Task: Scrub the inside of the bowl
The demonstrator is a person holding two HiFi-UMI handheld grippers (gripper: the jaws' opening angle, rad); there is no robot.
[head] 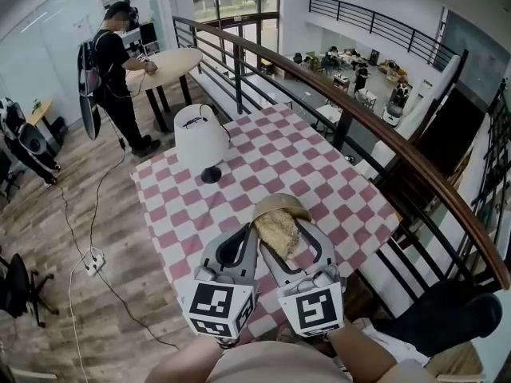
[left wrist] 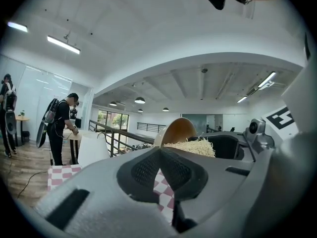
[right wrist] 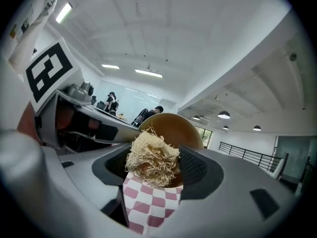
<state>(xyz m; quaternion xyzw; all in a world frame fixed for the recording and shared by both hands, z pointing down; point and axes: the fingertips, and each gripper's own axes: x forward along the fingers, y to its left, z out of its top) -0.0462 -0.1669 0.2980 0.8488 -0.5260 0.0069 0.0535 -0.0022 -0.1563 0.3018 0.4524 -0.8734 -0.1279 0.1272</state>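
A tan wooden bowl (head: 281,204) hangs tilted above the pink-checked table (head: 239,174). My left gripper (head: 252,230) is shut on the bowl's left rim. In the left gripper view the bowl (left wrist: 178,130) rises just past the closed jaw tips of the left gripper (left wrist: 161,155). My right gripper (head: 286,244) is shut on a straw-coloured fibre scrubber (head: 275,230), which lies against the bowl's inside. The right gripper view shows the scrubber (right wrist: 151,157) between the jaws of the right gripper (right wrist: 151,171), with the bowl (right wrist: 176,128) behind it.
A white table lamp (head: 200,138) stands on the far left of the cloth. A dark railing (head: 383,142) runs along the table's right and far sides. A person (head: 112,62) stands at a round table (head: 168,62) at the back left. A cable and power strip (head: 94,260) lie on the floor.
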